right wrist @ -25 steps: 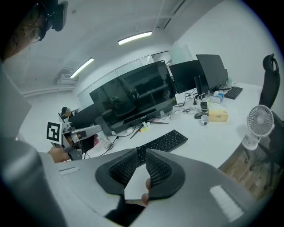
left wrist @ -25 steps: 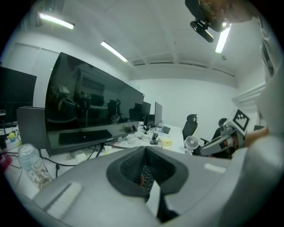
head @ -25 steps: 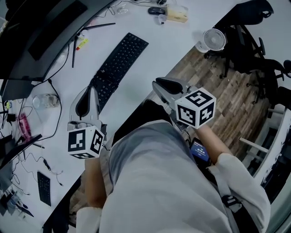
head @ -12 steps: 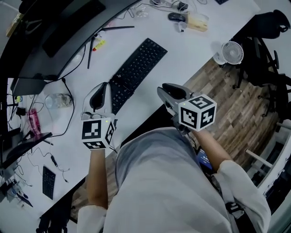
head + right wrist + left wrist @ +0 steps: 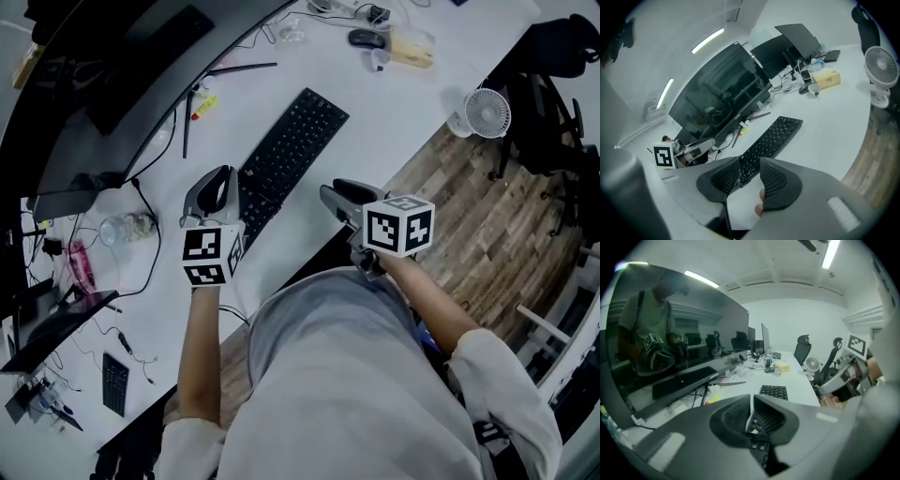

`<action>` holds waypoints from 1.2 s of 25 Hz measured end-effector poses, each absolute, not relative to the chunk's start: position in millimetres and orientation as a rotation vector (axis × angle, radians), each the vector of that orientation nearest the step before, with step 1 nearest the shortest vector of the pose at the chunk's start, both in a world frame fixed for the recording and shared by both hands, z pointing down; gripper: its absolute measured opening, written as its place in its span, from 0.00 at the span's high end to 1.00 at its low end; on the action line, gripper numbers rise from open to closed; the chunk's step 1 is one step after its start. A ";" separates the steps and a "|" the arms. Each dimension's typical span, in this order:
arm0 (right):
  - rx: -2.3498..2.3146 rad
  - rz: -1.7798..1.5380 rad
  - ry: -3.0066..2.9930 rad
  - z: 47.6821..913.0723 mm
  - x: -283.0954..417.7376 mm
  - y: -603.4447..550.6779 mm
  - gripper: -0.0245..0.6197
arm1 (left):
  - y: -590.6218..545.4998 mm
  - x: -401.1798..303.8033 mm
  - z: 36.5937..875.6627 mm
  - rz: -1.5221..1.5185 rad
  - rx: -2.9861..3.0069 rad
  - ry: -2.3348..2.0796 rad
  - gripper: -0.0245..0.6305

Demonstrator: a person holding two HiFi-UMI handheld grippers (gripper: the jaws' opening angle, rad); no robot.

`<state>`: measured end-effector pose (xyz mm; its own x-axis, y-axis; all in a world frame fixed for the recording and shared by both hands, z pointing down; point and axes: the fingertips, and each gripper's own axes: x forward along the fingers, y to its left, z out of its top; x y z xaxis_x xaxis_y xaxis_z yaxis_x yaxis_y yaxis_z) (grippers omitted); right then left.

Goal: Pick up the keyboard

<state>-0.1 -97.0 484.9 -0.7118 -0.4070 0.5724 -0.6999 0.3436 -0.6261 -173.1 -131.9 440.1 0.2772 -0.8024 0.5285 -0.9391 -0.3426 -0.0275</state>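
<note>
Now one keyboard (image 5: 292, 142) before left claw (image 5: 223, 173), empty right claw (image 5: 330, 194) opening.

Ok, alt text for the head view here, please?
Seen from above, a person holds two grippers either side of the near end of a black keyboard on a white desk: the left gripper close beside it, the right gripper at the desk's edge, its jaws just opened wider with nothing between them. A curved monitor stands behind.
</note>
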 end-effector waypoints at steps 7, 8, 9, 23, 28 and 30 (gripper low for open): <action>1.038 1.514 -2.201 515.6 -2.3 -105.5 0.72 | -150.9 -165.4 485.6 0.767 2.266 -1.443 0.96; 1.040 1.549 -2.190 519.4 -4.5 -105.2 0.71 | -152.8 -165.4 491.4 0.778 2.263 -1.429 0.96; 1.042 1.583 -2.178 523.1 -6.6 -105.1 0.71 | -155.0 -165.1 497.0 0.789 2.263 -1.417 0.96; 1.136 1.970 -2.018 572.0 -27.9 -112.8 0.66 | -172.6 -164.1 568.3 0.921 2.255 -1.278 0.96; 1.146 2.031 -1.966 591.4 -31.3 -119.8 0.65 | -178.1 -166.1 583.0 0.913 2.254 -1.288 0.96; 1.150 2.057 -1.943 599.0 -32.5 -121.6 0.65 | -179.9 -167.9 585.8 0.901 2.249 -1.289 0.96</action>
